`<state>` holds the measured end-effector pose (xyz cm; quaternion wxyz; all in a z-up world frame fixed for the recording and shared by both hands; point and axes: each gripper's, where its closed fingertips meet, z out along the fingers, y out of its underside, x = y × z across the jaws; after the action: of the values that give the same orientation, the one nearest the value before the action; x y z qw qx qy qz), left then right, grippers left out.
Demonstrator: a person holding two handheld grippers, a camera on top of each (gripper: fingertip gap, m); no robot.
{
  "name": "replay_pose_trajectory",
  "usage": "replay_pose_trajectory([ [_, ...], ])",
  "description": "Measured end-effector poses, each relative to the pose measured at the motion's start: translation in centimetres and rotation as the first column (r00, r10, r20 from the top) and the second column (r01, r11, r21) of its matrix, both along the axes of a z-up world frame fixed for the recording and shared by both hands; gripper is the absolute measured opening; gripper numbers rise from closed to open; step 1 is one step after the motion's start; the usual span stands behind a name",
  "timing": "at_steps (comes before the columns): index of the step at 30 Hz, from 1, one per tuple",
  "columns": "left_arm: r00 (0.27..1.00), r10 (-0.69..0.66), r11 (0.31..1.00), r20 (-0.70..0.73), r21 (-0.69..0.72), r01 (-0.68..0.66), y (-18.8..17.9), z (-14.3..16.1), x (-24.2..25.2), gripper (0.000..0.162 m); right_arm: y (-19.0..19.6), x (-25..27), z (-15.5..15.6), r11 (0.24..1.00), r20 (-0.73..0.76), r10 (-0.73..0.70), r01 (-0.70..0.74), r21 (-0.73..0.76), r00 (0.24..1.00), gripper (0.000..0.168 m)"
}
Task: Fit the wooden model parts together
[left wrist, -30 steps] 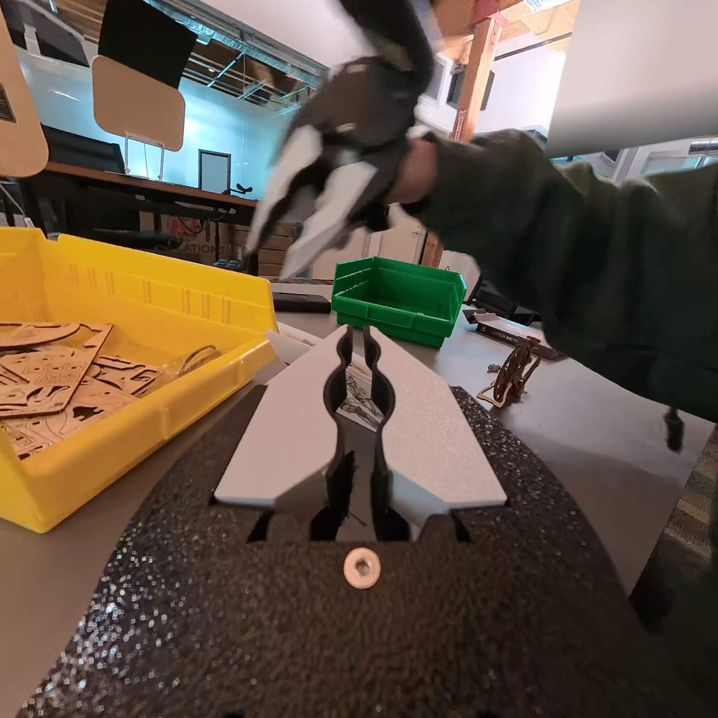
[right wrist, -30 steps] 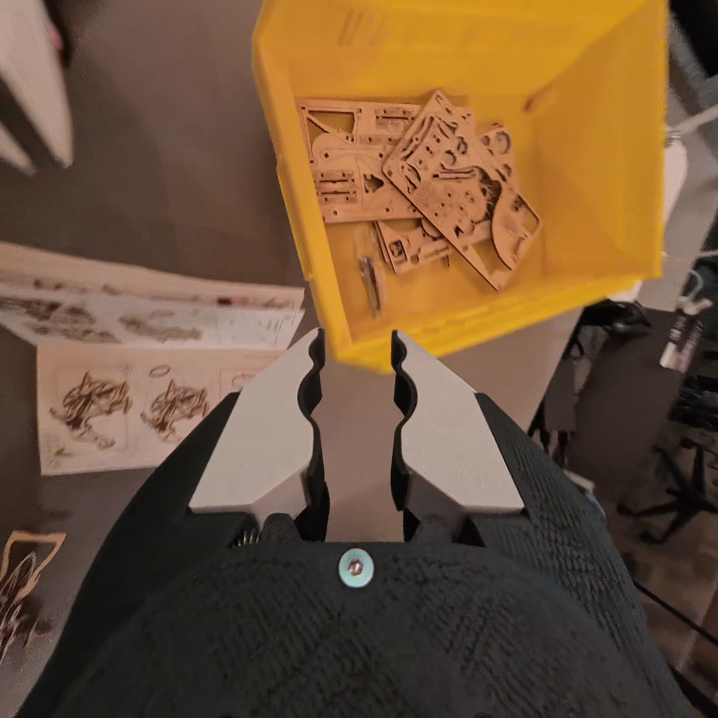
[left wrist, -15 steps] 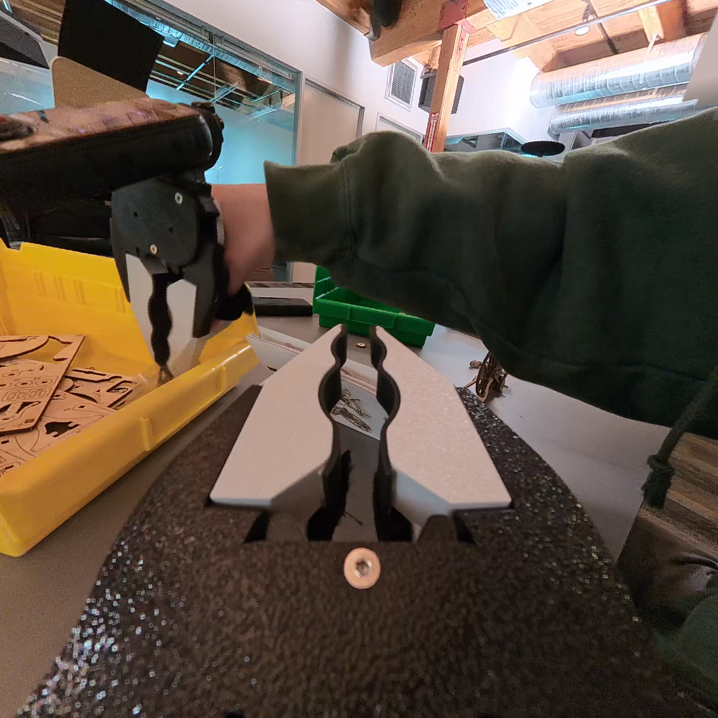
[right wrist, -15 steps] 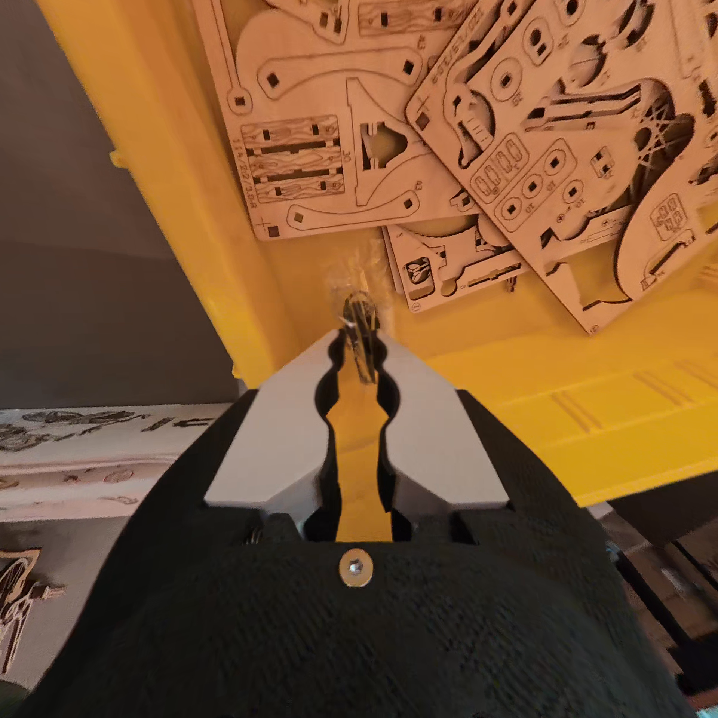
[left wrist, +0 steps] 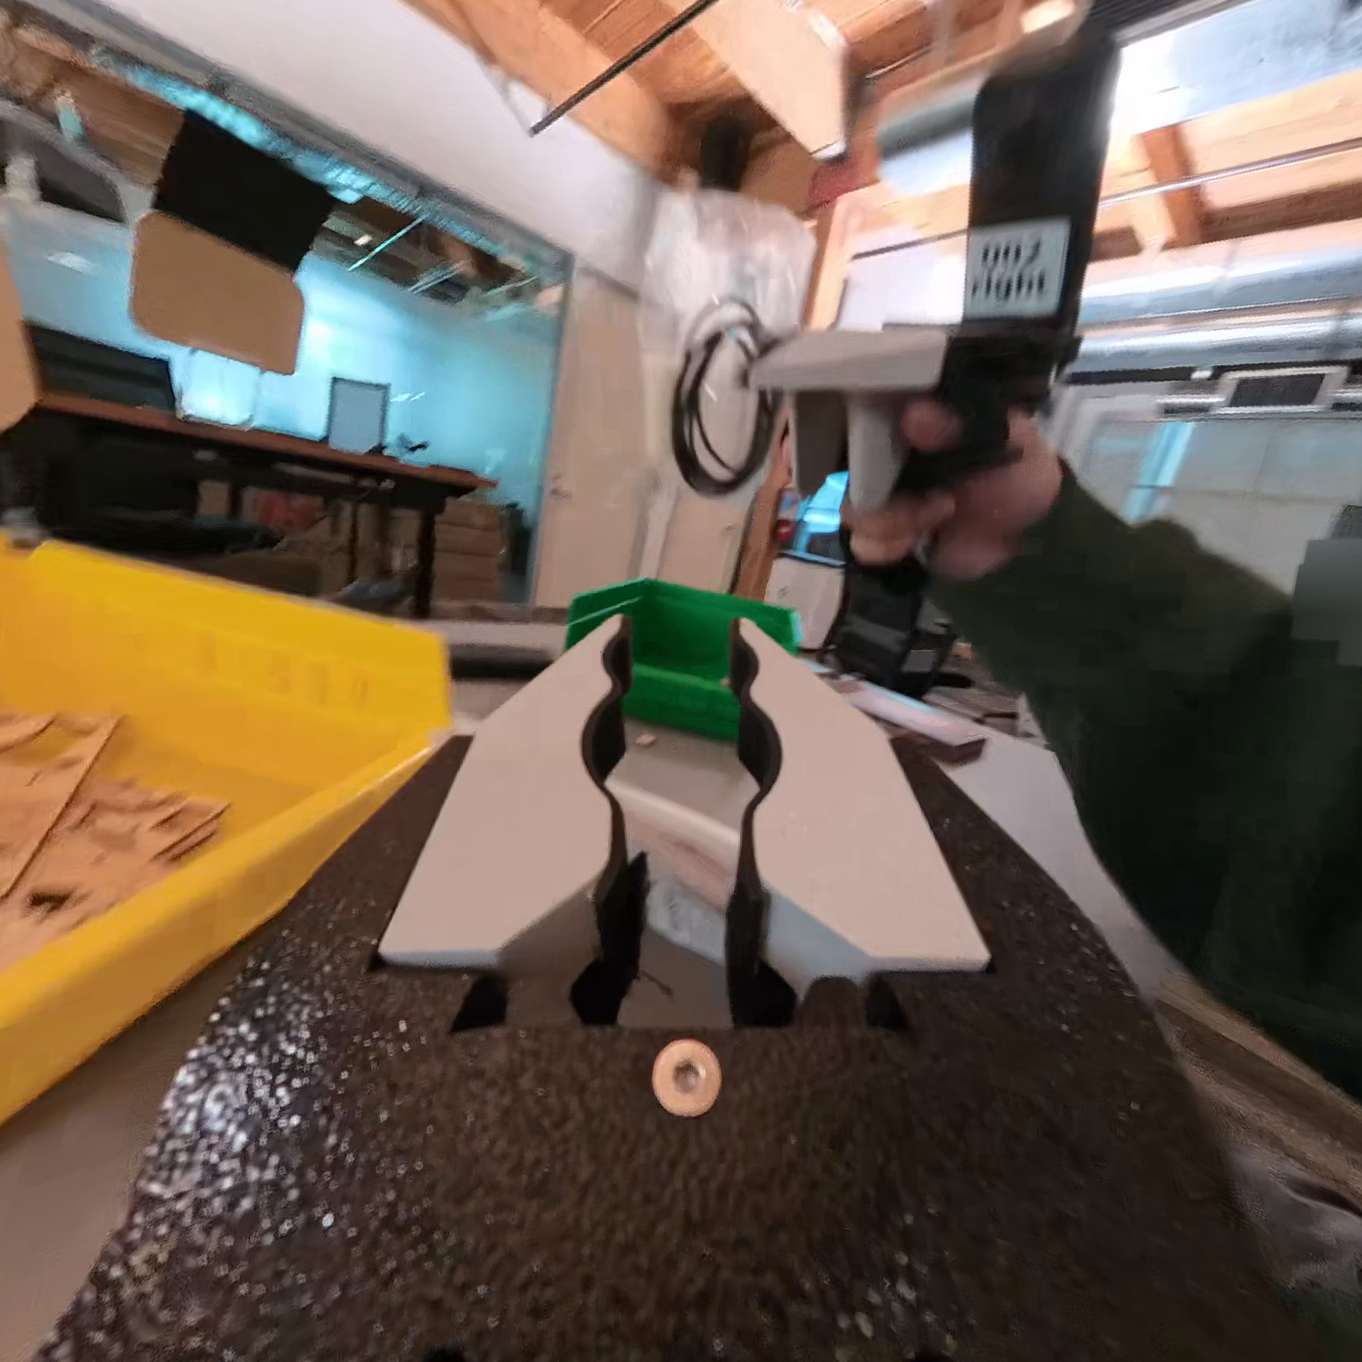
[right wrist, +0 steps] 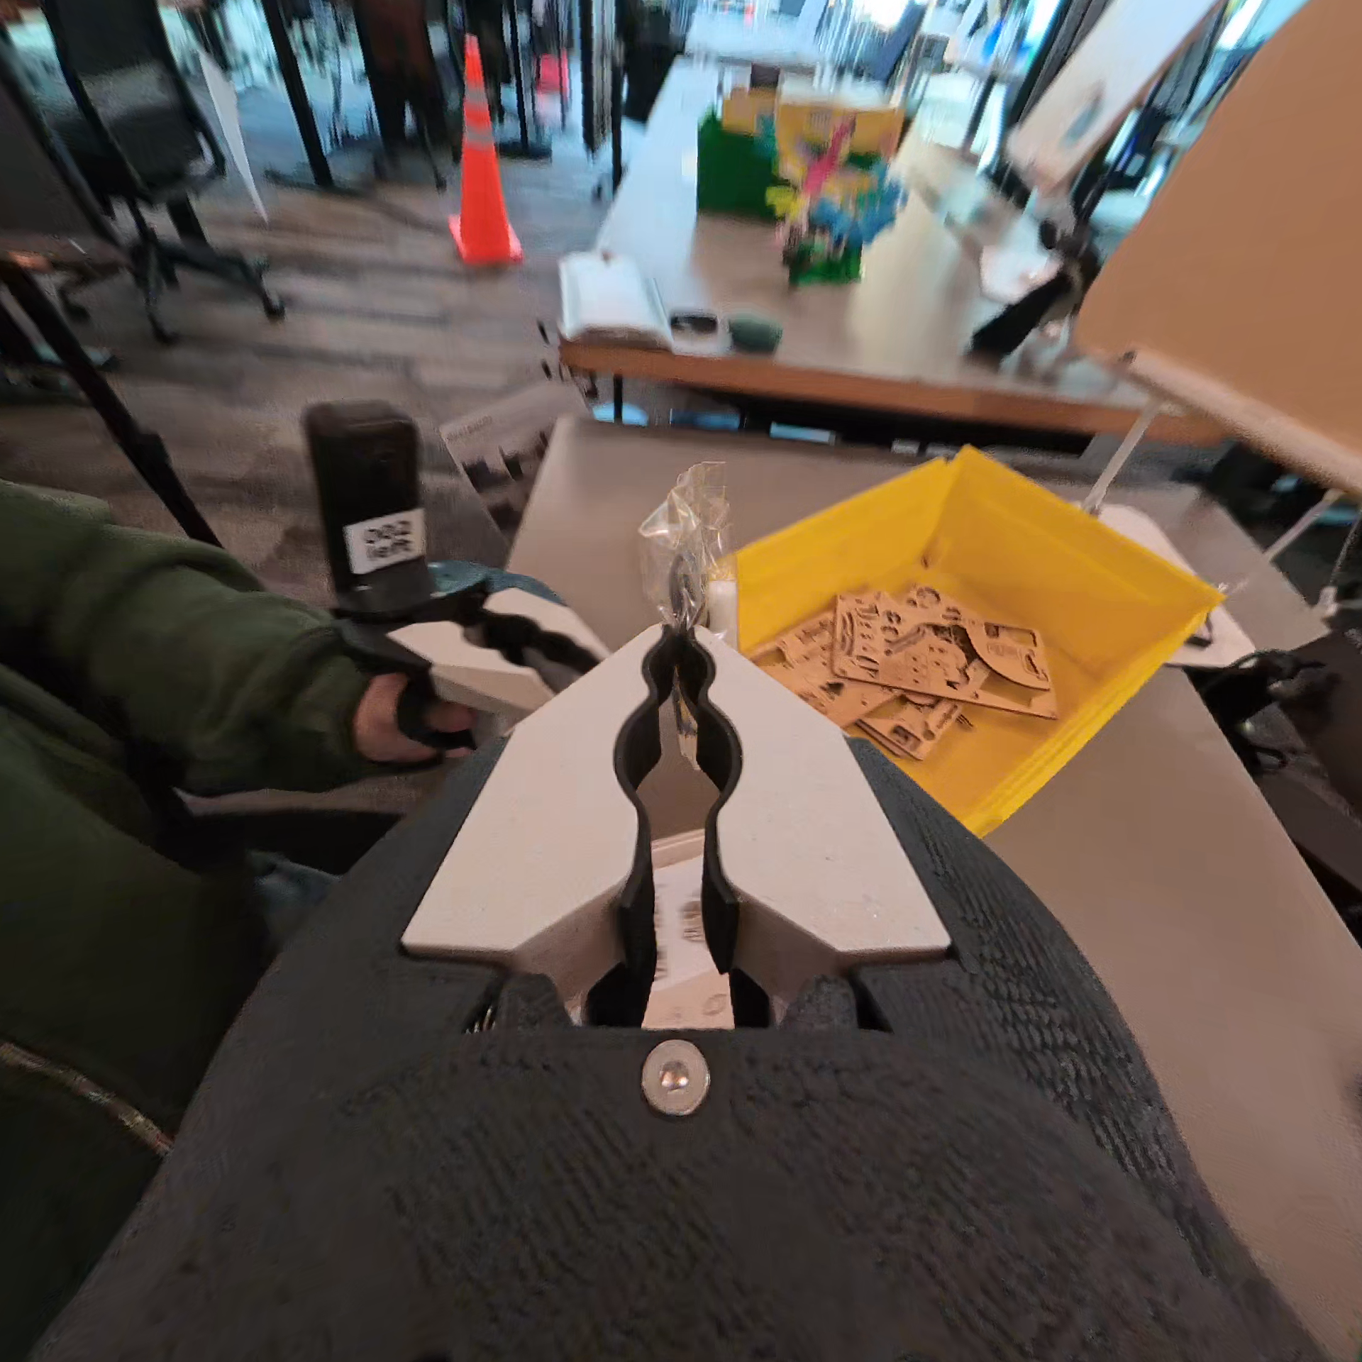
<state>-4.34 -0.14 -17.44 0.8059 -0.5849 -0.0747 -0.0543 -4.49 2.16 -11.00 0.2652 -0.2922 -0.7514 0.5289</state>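
Wooden model sheets (right wrist: 932,667) lie in a loose overlapping pile on the floor of the yellow bin (right wrist: 1046,545), which sits on the grey table (right wrist: 1105,921); the left wrist view shows the same sheets (left wrist: 81,818) and bin (left wrist: 221,663) blurred at its left edge. Lifted clear of the bin, the right gripper (right wrist: 676,640) pinches a small clear plastic bag (right wrist: 689,531) at its tips, the bag standing up above the fingers with some dark, thin piece inside that is too small to make out. From the left wrist view that bag (left wrist: 726,346) hangs in the air with a dark loop showing through it, held at the tip of the right gripper (left wrist: 752,372), and a hand (left wrist: 958,508) in a dark green sleeve (left wrist: 1150,707) grips the handle. The left gripper (left wrist: 682,634) hovers low over the table with its fingers spread and nothing between them. Beyond its tips sits a green bin (left wrist: 682,663), and a printed paper sheet (left wrist: 678,847) lies on the table under the fingers.
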Motion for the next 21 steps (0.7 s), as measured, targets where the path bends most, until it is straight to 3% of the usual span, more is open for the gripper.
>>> replay_pose_trajectory([
  [1, 0.999, -0.035, 0.999, -0.042, 0.020, 0.035, -0.1, 1.4, 1.5, 0.028, -0.6, 2.4, 0.6, 0.999, -0.043, 0.000, -0.002, -0.044, 0.999, 0.000],
  [5, 0.962, -0.154, 0.984, -0.225, 0.058, 0.171, -0.8, 6.2, 8.2, 0.051, -2.9, 10.9, 1.8, 0.975, -0.179, -0.036, -0.005, -0.221, 0.983, 0.000],
  [9, 0.888, -0.235, 0.958, -0.394, 0.060, 0.280, -2.3, 10.0, 15.1, 0.052, -3.7, 16.2, 2.3, 0.954, -0.310, -0.203, 0.116, -0.277, 0.929, 0.000],
  [12, 0.854, -0.174, 0.972, -0.491, 0.054, 0.229, -3.3, 11.9, 17.8, 0.046, -3.2, 18.4, 3.8, 0.924, -0.498, -0.382, 0.335, -0.186, 0.778, 0.000],
  [14, 0.847, -0.154, 0.973, -0.509, 0.073, 0.221, -4.2, 13.1, 19.0, 0.039, -3.8, 19.7, 5.1, 0.879, -0.646, -0.397, 0.474, -0.062, 0.652, 0.000],
  [16, 0.854, -0.182, 0.962, -0.488, 0.093, 0.258, -5.0, 14.1, 19.9, 0.037, -4.4, 20.7, 6.3, 0.764, -0.785, -0.354, 0.642, 0.071, 0.508, 0.000],
  [18, 0.857, -0.243, 0.941, -0.454, 0.103, 0.322, -5.6, 15.0, 20.7, 0.038, -5.2, 21.4, 7.2, 0.597, -0.890, -0.246, 0.783, 0.174, 0.385, 0.000],
  [21, 0.852, -0.318, 0.916, -0.417, 0.097, 0.390, -5.9, 15.5, 21.1, 0.038, -5.9, 21.8, 7.6, 0.361, -0.953, -0.098, 0.903, 0.233, 0.285, 0.000],
])
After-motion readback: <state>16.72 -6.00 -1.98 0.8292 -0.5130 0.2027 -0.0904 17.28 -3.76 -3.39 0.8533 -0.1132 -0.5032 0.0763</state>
